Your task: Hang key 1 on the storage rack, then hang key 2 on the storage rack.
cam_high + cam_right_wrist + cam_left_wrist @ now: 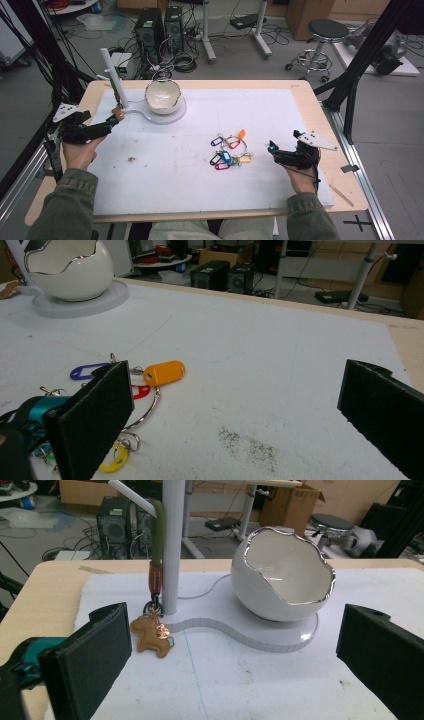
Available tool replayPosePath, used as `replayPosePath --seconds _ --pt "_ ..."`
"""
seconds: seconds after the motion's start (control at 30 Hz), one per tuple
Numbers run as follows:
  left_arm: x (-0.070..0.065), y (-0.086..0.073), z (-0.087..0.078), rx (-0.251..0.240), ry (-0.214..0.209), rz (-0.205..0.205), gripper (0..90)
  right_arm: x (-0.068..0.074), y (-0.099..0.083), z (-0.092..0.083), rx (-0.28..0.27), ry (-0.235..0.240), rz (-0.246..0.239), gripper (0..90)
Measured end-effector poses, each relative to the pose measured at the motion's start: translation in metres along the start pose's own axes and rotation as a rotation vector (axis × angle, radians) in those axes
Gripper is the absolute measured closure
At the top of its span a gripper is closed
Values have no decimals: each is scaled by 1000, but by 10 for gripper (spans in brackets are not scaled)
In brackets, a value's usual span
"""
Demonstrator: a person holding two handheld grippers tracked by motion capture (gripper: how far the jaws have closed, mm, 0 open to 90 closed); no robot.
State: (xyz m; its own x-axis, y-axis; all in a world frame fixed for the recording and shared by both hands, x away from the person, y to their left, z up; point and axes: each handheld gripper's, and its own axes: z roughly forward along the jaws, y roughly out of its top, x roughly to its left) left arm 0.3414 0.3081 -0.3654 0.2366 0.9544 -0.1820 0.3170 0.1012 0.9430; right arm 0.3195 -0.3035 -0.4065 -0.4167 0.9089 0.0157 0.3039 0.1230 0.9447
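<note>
At the far-left end of the mat (165, 170), the horse charm (152, 636) hangs from a green strap (158, 530) on the white post (173, 545), so its long axis runs pretty much straight up and down, with the strap at 12 o'clock and the little horse at 6, just above the mat. The horse's legs point down. The left gripper (114, 120) sits right in front of it, jaws spread wide with nothing between them; in the left gripper view the charm is just beside the left jaw, toward 11 o'clock. The egg bowl (282, 575) sits on the same stand at about 1 o'clock. The right gripper (272, 150) is released too, with the keys (229, 152) just off to its 9 o'clock, the orange tag (164, 372) nearest.
</note>
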Motion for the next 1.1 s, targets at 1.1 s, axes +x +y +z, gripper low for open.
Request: replayPosePath --seconds 1.1 --pt "-1 -47 -25 17 21 26 17 6 1 2 9 32 -7 5"
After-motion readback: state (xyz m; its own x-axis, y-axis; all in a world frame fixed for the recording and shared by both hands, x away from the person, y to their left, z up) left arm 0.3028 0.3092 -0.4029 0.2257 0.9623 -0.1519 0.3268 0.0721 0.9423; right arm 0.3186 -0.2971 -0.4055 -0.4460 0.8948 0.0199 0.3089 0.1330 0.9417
